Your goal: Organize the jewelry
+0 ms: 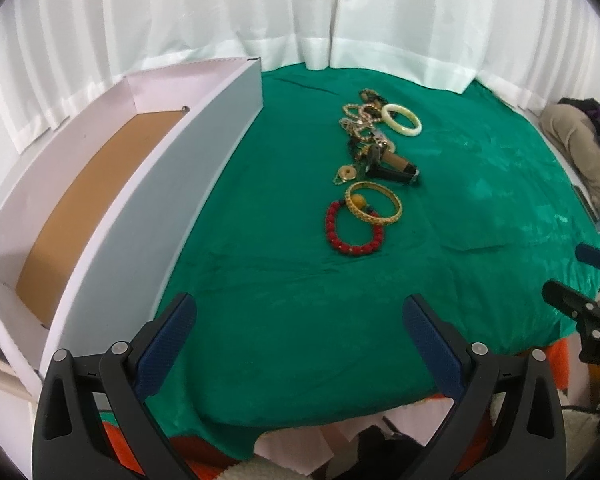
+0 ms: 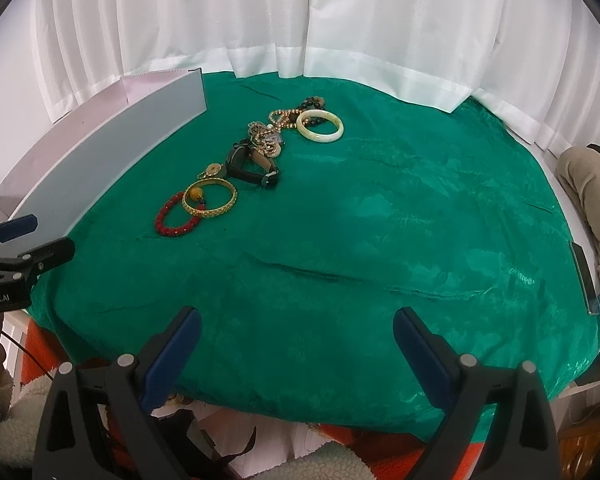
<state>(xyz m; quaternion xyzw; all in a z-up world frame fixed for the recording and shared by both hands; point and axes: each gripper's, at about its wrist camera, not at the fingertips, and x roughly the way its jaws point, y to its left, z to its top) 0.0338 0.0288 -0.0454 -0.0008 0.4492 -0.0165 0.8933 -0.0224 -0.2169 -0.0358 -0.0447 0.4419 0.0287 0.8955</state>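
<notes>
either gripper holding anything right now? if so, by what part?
Nothing held. Left gripper and right gripper are both open and empty above the green cloth; the jewelry, including the red bead bracelet, lies untouched.

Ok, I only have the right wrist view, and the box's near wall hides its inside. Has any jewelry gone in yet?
Observer: No. The left wrist view looks into the white box: bare brown cardboard floor, apart from one small dark thing at the far corner, too small to identify.
Operator: And is the left gripper carrying anything?
Observer: No. The left gripper has its jaws wide apart over the green cloth, nothing between them.
</notes>
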